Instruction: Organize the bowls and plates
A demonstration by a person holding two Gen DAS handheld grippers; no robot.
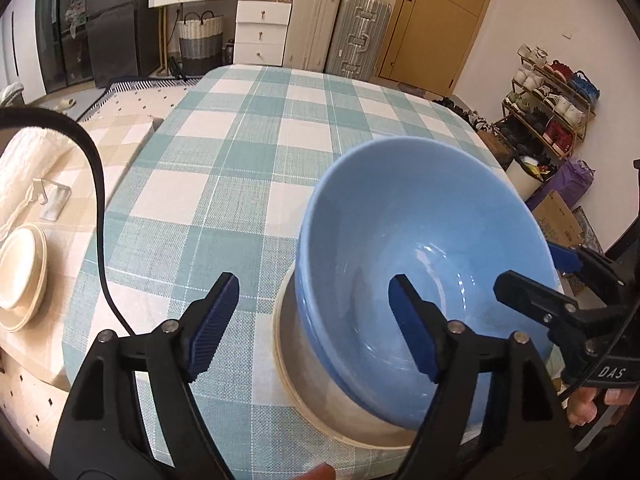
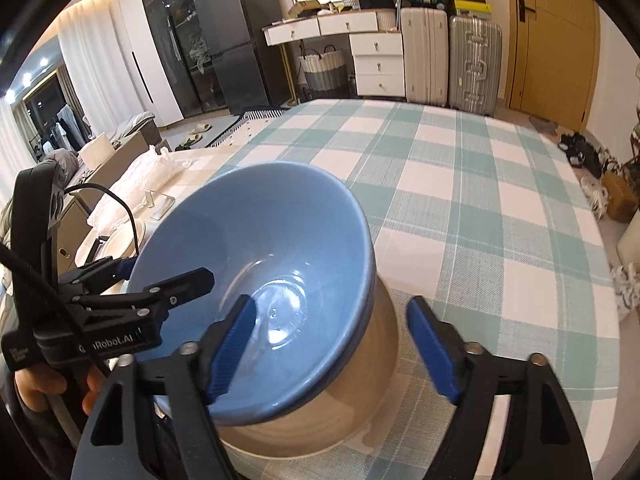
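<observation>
Your desk [image 1: 248,152], under its teal-and-white checked cloth, took up most of both views, and nearly all of it was bare. Near its front edge sat a cream plate [image 1: 316,396], and on that plate stood the blue bowl [image 1: 432,232]; in the right wrist view a second blue rim showed just under the top one, so it looked like two bowls nested. Off to your left, on a beige checked surface beside the desk, lay a short stack of cream plates [image 1: 20,280].

Your left tool [image 1: 314,320] was spread wide and held nothing, with one finger inside the bowl over the near rim and the other outside it, above the cloth. Your right tool [image 2: 330,348] was just as wide and empty, straddling the opposite rim the same way, one finger in the bowl, one out beside its wall.

I judged the step in hand to be taking hold of the bowl stack by its rim from both sides. The next move called for you to close each tool evenly on the rim before lifting, since a smooth glazed wall could slip and the plate below might drag along.
</observation>
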